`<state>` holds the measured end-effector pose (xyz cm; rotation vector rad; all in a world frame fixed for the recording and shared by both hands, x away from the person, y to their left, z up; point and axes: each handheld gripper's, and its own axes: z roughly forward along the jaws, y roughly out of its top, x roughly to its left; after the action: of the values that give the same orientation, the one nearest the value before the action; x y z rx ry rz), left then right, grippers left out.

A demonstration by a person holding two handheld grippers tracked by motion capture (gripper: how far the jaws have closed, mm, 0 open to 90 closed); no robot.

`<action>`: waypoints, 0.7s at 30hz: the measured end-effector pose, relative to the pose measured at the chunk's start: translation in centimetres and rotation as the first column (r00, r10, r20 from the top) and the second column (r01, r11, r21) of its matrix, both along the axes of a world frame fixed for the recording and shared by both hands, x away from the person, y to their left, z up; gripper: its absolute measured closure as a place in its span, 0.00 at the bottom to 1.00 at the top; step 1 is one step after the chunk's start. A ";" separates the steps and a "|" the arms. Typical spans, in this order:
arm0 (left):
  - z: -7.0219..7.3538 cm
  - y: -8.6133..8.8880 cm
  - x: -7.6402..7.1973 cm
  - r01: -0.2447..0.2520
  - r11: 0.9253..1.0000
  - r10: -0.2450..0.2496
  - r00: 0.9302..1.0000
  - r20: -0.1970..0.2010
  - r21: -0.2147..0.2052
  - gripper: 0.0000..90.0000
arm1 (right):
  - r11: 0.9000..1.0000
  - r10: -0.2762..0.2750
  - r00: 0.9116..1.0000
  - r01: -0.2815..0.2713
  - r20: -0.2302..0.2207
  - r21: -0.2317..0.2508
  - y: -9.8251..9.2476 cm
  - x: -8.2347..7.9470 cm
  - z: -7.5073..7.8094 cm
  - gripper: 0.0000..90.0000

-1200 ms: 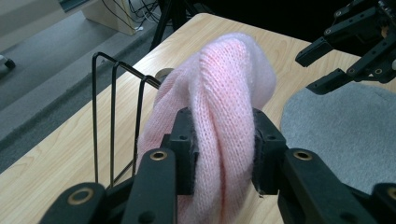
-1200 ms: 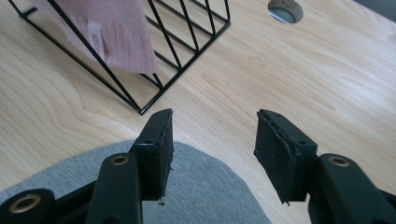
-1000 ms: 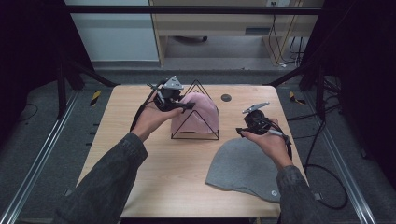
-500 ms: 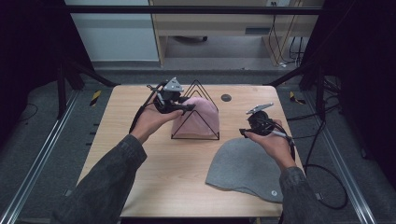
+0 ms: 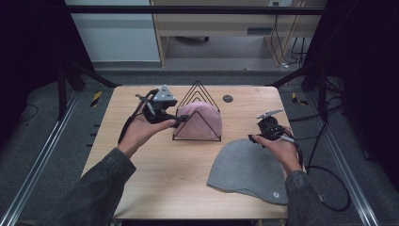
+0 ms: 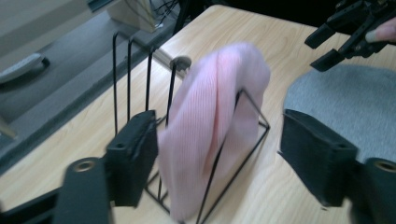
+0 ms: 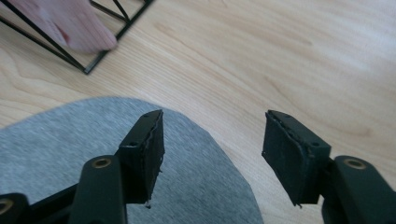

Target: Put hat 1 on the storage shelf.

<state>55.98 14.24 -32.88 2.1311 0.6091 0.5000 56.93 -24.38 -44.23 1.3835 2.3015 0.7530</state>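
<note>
Left gripper over pale wooden table

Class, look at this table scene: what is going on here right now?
A person works with a gripper in each hand. The pink hat stands in the black wire rack; the left gripper, its jaws just opened, sits beside it, not pressing. The right gripper, jaws also just opening, hovers over the edge of the grey hat lying flat on the table.

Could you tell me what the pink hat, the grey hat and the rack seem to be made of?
Pink hat: soft ribbed knit, judging by its fine lines.
Grey hat: matte, felt-like or fleecy fabric, probably.
Rack: thin black wire, likely coated metal.
</note>
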 end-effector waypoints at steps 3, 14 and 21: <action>-0.9 1.4 -1.1 -0.023 1.000 0.023 0.999 -0.028 0.007 0.22 | 1.000 -0.007 1.000 0.007 -0.020 0.005 -0.2 0.1 -0.7 0.39; -8.3 6.3 -5.9 -0.073 0.991 0.087 0.988 -0.127 0.115 0.14 | 1.000 -0.014 0.997 0.014 -0.081 0.002 -1.1 -0.7 -2.3 0.42; -12.4 9.5 -8.1 -0.124 0.978 0.153 0.974 -0.169 0.170 0.14 | 0.998 -0.056 0.993 0.058 -0.101 0.023 -3.0 -1.9 -3.3 0.42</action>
<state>47.92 23.72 -45.33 2.3126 0.8504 0.4455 54.99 -27.33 -47.57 1.5238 2.3240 0.7133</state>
